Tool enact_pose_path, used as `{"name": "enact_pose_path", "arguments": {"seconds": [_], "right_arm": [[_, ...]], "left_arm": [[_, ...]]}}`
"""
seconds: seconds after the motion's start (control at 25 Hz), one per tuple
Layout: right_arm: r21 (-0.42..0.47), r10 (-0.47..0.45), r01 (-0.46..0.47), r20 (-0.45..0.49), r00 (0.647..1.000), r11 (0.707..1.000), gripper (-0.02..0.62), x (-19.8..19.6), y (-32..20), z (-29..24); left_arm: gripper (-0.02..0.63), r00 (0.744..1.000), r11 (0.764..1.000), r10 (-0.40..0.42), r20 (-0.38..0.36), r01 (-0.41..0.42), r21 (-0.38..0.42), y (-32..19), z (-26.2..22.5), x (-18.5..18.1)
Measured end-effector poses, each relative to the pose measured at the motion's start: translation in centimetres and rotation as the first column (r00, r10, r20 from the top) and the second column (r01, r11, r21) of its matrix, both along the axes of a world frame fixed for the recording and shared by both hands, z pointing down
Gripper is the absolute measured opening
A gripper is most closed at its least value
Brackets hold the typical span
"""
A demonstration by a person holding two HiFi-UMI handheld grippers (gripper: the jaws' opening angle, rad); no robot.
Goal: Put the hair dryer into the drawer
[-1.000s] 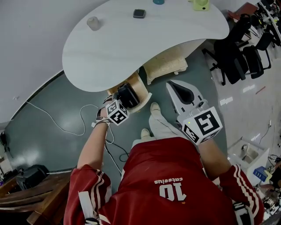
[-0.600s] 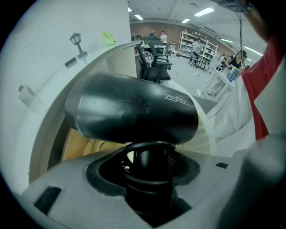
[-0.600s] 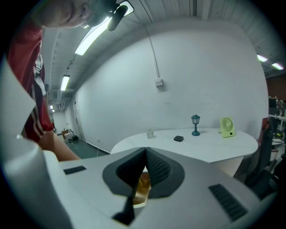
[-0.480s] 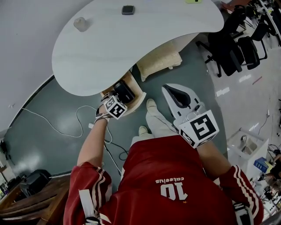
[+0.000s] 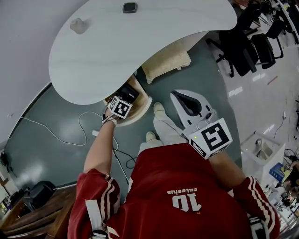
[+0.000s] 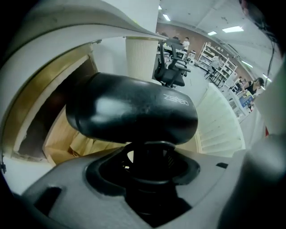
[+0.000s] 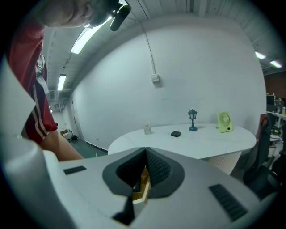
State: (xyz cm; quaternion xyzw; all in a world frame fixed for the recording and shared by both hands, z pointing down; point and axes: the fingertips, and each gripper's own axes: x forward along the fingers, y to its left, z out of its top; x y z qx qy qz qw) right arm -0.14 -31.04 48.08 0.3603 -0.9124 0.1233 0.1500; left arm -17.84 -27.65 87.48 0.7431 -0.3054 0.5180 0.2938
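1. Nearest, by the person's red shirt [image 5: 182, 186], the right tongs [image 7: 143, 179] have their jaws pressed together on nothing; only a sliver of pale wood shows through the slit between them. They hang beside the trouser leg [image 5: 168, 133], well apart from the work
2. The left tongs [image 6: 149, 159] are clamped on the hair dryer [image 6: 134, 112]. The jaws close round its handle just under the barrel, so the black barrel lies crosswise above them
3. The dryer looks like a hard, smooth plastic shell, so it should be stiff enough to take a firm squeeze but glossy enough to slip in the pads. Most of its weight is probably in the barrel, and held from below it may want to tip or swivel. The present hold, high on the handle close to the barrel, seems the best place; a grip on the rounded barrel itself would likely slide off
4. In the head view the dryer hangs over the open drawer [image 5: 140, 113], a curved wooden tray pulled out from under the tabletop [image 5: 140, 46]. The left gripper view shows the drawer's wooden floor and side wall behind and below the barrel. Whether the dryer touches the floor I cannot tell
5. Beyond, the ribbed cream pedestal [image 5: 166, 60] carries the white tabletop
6. On its far part stand a pale cup [image 5: 77, 25] and a small dark object [image 5: 129, 7], well apart from each other
7. Farthest, at the right, black office chairs [image 5: 243, 51] stand on the floor
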Motion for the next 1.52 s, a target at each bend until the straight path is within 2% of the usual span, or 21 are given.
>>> {"name": "enact_pose_path", "arguments": {"seconds": [0.24, 0.48, 0.64, 0.72, 0.84, 1.08, 1.32, 1.44, 1.52], "right_arm": [[-0.007, -0.017, 0.017, -0.007, 1.0, 1.0, 0.006, 0.4, 0.4, 0.2], [-0.023, -0.014, 0.014, -0.012, 1.0, 1.0, 0.006, 0.8, 0.7, 0.8], [-0.021, -0.026, 0.025, -0.024, 0.999, 0.999, 0.006, 0.9, 1.3, 0.7], [-0.019, -0.025, 0.024, -0.03, 0.999, 1.0, 0.006, 1.0, 1.4, 0.7], [-0.022, -0.02, 0.019, -0.04, 0.999, 1.0, 0.006, 1.3, 1.8, 0.9], [-0.019, -0.012, 0.011, -0.047, 0.999, 1.0, 0.006, 1.7, 2.8, 0.7], [-0.027, 0.007, -0.007, -0.003, 1.0, 1.0, 0.006, 1.7, 3.5, -0.5], [-0.033, 0.012, -0.012, 0.016, 1.0, 0.999, 0.006, 1.7, 4.0, -0.9], [-0.042, 0.014, -0.012, 0.033, 0.999, 0.999, 0.006, 1.5, 4.4, -1.1]], "left_arm": [[0.259, 0.997, 0.996, -0.074, -0.003, 0.073, -0.051, -0.4, 1.3, -0.6], [0.261, 0.995, 0.995, -0.099, 0.031, 0.098, 0.005, -2.6, 1.2, -1.0], [0.263, 0.995, 0.995, -0.089, 0.046, 0.092, -0.048, -1.7, 3.3, -0.6], [0.262, 0.993, 0.993, -0.102, 0.061, 0.106, -0.053, -2.1, 3.3, -0.9], [0.263, 0.989, 0.986, -0.122, 0.081, 0.13, -0.104, -1.7, 3.5, -1.3], [0.27, 0.994, 0.993, -0.019, 0.105, 0.031, -0.114, -0.5, 5.0, -0.3], [0.293, 0.992, 0.997, -0.003, 0.127, 0.014, -0.082, 0.2, 4.3, -0.6], [0.297, 0.99, 0.999, 0.031, 0.136, -0.026, -0.04, 0.0, 2.9, -0.7], [0.29, 0.989, 0.998, 0.056, 0.139, -0.051, -0.043, 0.5, 2.4, -0.7]]}}
